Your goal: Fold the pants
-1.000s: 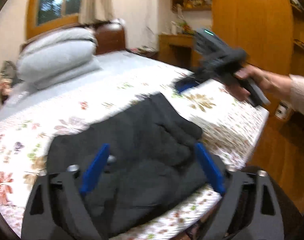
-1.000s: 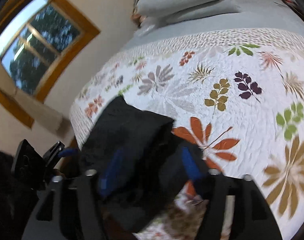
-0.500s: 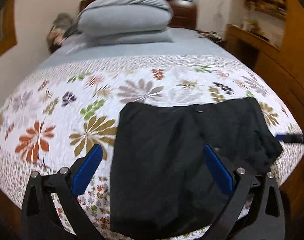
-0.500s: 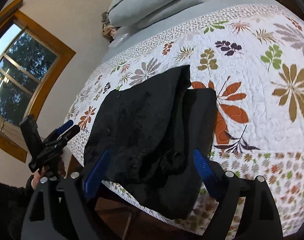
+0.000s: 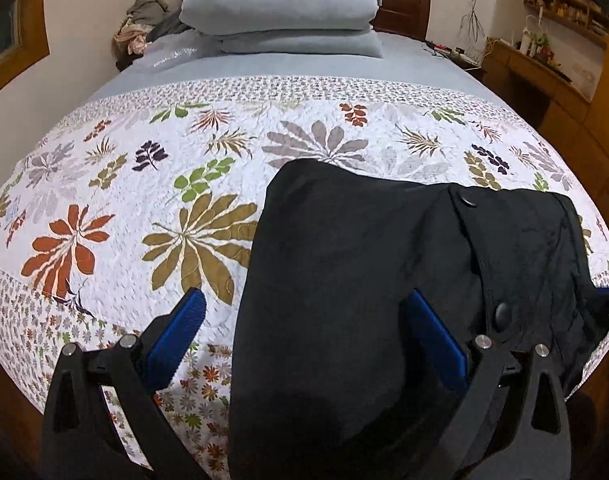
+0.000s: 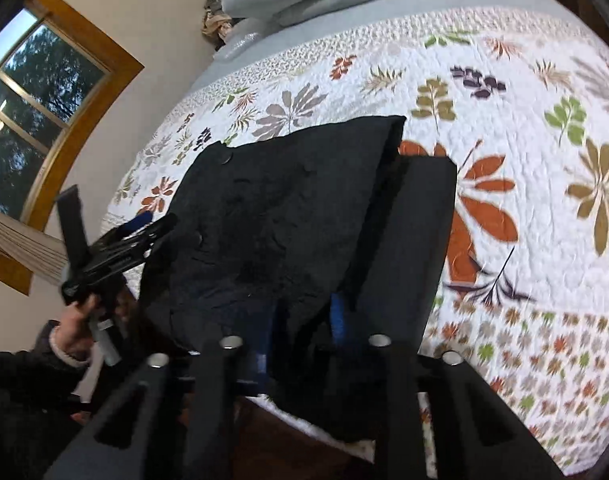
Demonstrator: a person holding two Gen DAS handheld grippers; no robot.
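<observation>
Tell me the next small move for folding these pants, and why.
Probably close the left gripper on the near edge of the black pants. The right gripper has just closed on pants fabric between its pads, while the left's jaws stand wide open with the fabric's edge between them, unpinched. Both need a hold before lifting.

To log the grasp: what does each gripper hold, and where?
The right gripper pinches the black pants at their near edge, by the bed's edge. The left gripper is open, holding nothing.
</observation>
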